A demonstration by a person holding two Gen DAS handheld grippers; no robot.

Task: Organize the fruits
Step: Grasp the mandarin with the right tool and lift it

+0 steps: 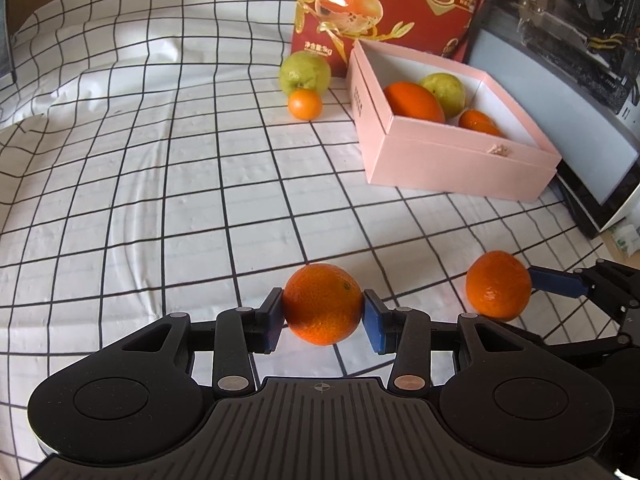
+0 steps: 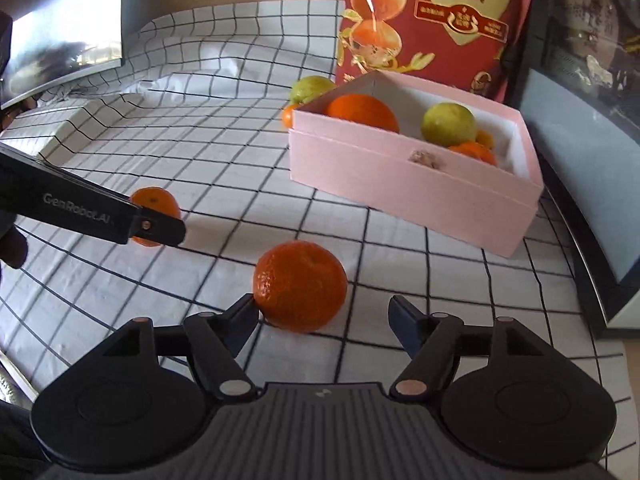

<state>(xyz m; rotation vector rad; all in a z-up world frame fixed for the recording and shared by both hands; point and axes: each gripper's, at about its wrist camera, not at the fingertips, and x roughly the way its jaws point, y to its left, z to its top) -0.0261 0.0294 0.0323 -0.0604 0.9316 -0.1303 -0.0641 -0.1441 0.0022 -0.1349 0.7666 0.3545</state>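
Note:
My left gripper [image 1: 323, 312] is shut on a small orange [image 1: 323, 303] low over the checked cloth; the same orange shows behind the left gripper in the right wrist view [image 2: 154, 204]. My right gripper [image 2: 322, 312] is open around a mandarin [image 2: 300, 285] that lies on the cloth, its left finger touching the fruit; the mandarin also shows in the left wrist view [image 1: 498, 284]. A pink box [image 1: 460, 160] holds a large orange [image 1: 414, 102], a green fruit [image 1: 446, 92] and small oranges [image 1: 478, 122].
A green fruit [image 1: 305, 72] and a small orange [image 1: 305, 105] lie on the cloth left of the box. A red printed bag [image 1: 384, 4] stands behind it. A dark-framed appliance [image 1: 580, 112] stands at the right. A monitor [image 2: 60, 40] stands far left.

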